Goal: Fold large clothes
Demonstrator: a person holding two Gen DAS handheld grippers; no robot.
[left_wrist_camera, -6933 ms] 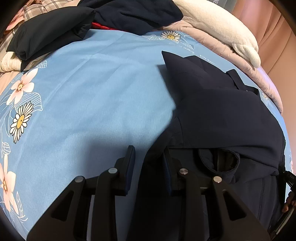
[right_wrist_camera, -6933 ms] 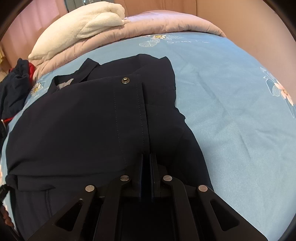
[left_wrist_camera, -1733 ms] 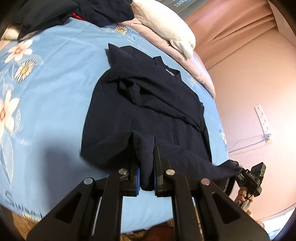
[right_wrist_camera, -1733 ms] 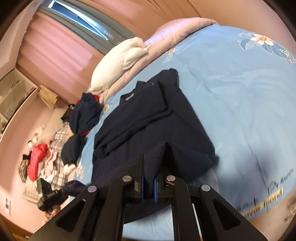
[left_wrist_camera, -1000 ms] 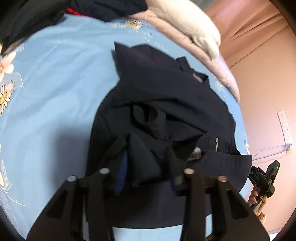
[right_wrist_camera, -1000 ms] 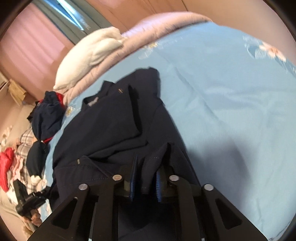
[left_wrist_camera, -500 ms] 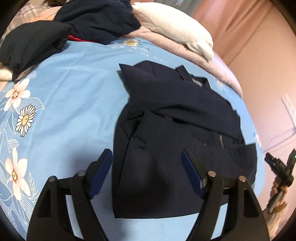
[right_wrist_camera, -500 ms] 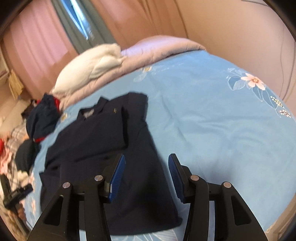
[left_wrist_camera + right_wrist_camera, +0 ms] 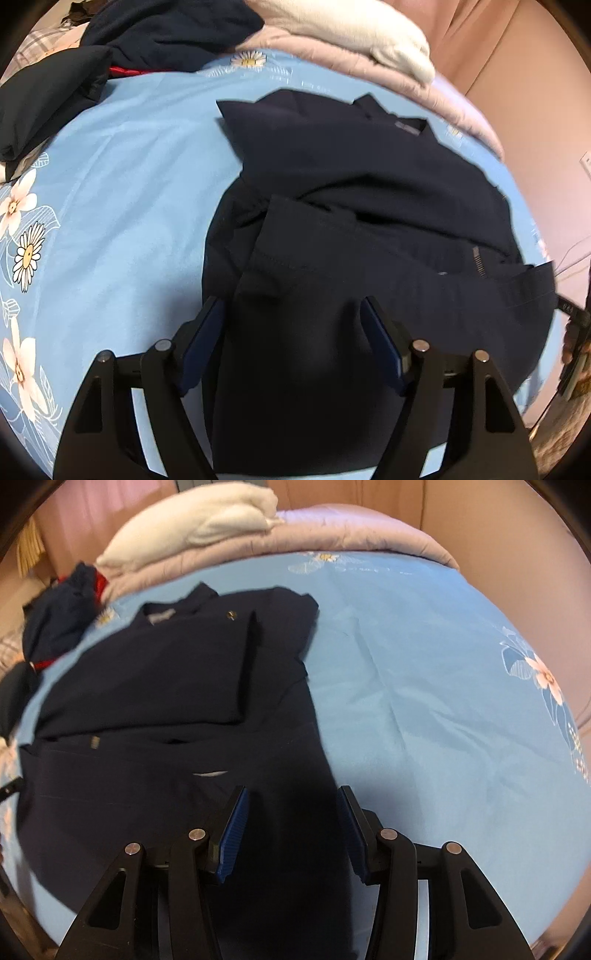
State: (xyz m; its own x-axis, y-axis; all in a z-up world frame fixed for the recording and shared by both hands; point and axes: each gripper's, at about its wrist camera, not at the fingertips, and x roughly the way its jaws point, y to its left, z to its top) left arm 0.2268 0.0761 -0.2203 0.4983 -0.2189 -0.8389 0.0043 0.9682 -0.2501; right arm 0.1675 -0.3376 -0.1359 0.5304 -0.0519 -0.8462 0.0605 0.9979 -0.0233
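Observation:
A dark navy jacket (image 9: 369, 229) lies partly folded on the blue flowered bedsheet (image 9: 122, 192); its lower part is folded up over the body. It also shows in the right wrist view (image 9: 166, 709). My left gripper (image 9: 291, 314) is open and empty, just above the jacket's left near part. My right gripper (image 9: 291, 805) is open and empty, over the jacket's right near edge. The right gripper's tip shows at the left wrist view's right edge.
A pile of dark clothes (image 9: 110, 40) lies at the far left of the bed. A white pillow (image 9: 354, 33) and a pink quilt (image 9: 332, 531) lie along the headboard side. The sheet (image 9: 443, 686) extends right of the jacket. The bed's edge is near.
Both grippers let go of the jacket's hem after carrying it up over the body, and opened. They have since come closer down over the folded jacket.

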